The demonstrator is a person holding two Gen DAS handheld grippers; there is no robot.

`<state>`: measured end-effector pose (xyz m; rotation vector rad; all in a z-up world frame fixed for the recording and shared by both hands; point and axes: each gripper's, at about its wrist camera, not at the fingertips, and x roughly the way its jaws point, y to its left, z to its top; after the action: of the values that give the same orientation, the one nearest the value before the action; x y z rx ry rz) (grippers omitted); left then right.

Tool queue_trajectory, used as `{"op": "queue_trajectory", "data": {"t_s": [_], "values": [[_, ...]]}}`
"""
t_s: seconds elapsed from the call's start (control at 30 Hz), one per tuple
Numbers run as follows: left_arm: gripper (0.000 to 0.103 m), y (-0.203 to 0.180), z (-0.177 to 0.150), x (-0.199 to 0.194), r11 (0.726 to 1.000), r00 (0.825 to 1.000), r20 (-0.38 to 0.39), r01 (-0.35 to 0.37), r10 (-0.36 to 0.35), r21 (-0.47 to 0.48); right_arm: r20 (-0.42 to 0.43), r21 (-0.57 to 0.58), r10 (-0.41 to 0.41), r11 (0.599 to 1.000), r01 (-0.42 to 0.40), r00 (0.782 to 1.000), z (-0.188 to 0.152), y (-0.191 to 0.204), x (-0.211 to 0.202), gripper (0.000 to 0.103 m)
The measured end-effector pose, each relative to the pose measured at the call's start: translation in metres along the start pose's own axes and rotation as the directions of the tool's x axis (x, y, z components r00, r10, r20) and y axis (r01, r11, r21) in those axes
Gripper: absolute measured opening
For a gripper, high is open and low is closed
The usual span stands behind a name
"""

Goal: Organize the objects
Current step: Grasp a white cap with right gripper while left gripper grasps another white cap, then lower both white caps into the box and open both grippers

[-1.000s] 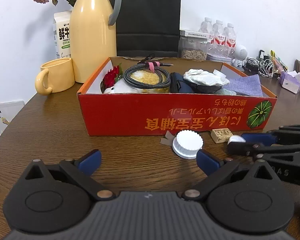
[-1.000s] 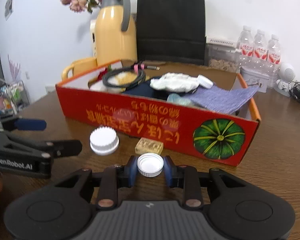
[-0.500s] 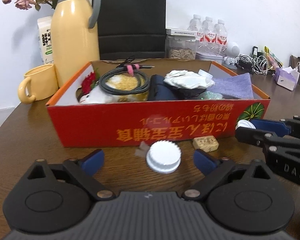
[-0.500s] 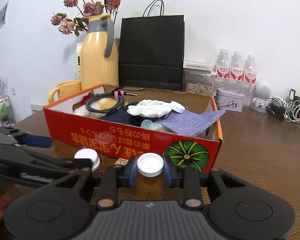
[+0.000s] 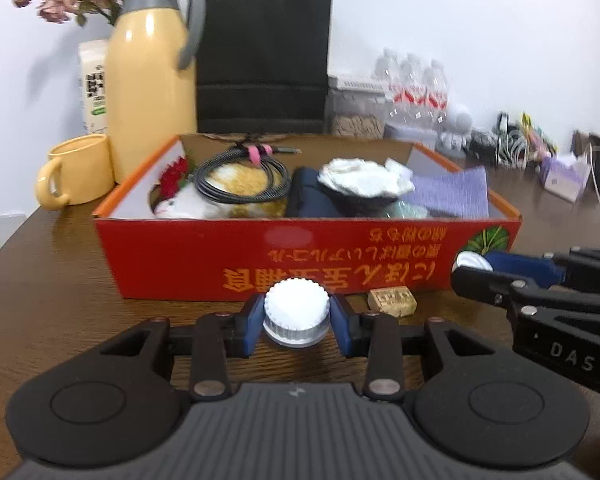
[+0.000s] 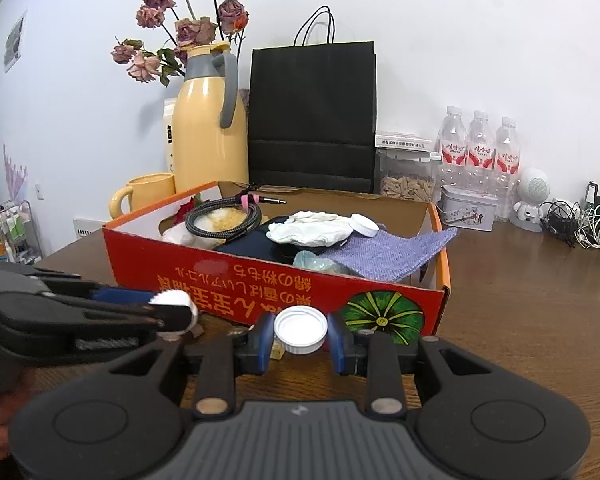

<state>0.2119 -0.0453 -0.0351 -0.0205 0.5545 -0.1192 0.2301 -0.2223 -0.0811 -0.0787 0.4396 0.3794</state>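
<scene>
My left gripper [image 5: 296, 322] is shut on a white ribbed jar lid [image 5: 296, 314], low over the wooden table in front of the red cardboard box [image 5: 204, 252]. My right gripper [image 6: 301, 338] is shut on a smaller white bottle cap [image 6: 301, 330] and holds it above the table near the box's front right corner. The box [image 6: 148, 248] holds a coiled cable [image 5: 242, 176], a white cloth [image 5: 364, 176], a purple cloth [image 6: 388, 254] and another white cap [image 6: 363, 225]. The right gripper shows in the left wrist view [image 5: 466, 268], the left gripper in the right wrist view [image 6: 176, 312].
A small tan block [image 5: 392, 300] lies on the table by the box front. Behind the box stand a yellow thermos [image 5: 152, 68], a yellow mug [image 5: 76, 170], a black paper bag [image 6: 312, 112], water bottles [image 6: 480, 148] and tangled cables [image 6: 580, 224].
My left gripper moved forward and closed on the ribbed jar lid that lay on the table. My right gripper rose with the small cap and the box now sits lower in its view.
</scene>
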Motion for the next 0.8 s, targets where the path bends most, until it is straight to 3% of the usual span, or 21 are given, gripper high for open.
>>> {"op": "queue_trajectory", "data": {"t_s": [0.23, 0.43, 0.7, 0.8], "values": [[0.037, 0.018, 0.011, -0.028, 0.998, 0.996, 0.088, -0.01, 0.015, -0.067, 0.004, 0.0, 0.021, 1.0, -0.021, 1.0, 0.0, 0.001, 0.0, 0.027], [0.037, 0.02, 0.035, -0.034, 0.999, 0.992, 0.129, -0.002, 0.009, -0.047, 0.021, -0.005, 0.047, 0.999, -0.047, 0.999, 0.013, 0.002, -0.004, 0.027], [0.037, 0.009, 0.078, -0.016, 1.0, 0.983, 0.181, 0.021, -0.018, -0.015, 0.087, -0.055, 0.038, 0.998, -0.033, 0.996, 0.06, 0.001, 0.002, 0.027], [0.037, 0.007, 0.092, -0.006, 0.999, 0.98, 0.199, 0.03, -0.02, -0.044, 0.101, -0.042, 0.027, 0.999, -0.023, 0.995, 0.079, -0.005, 0.017, 0.027]]}}
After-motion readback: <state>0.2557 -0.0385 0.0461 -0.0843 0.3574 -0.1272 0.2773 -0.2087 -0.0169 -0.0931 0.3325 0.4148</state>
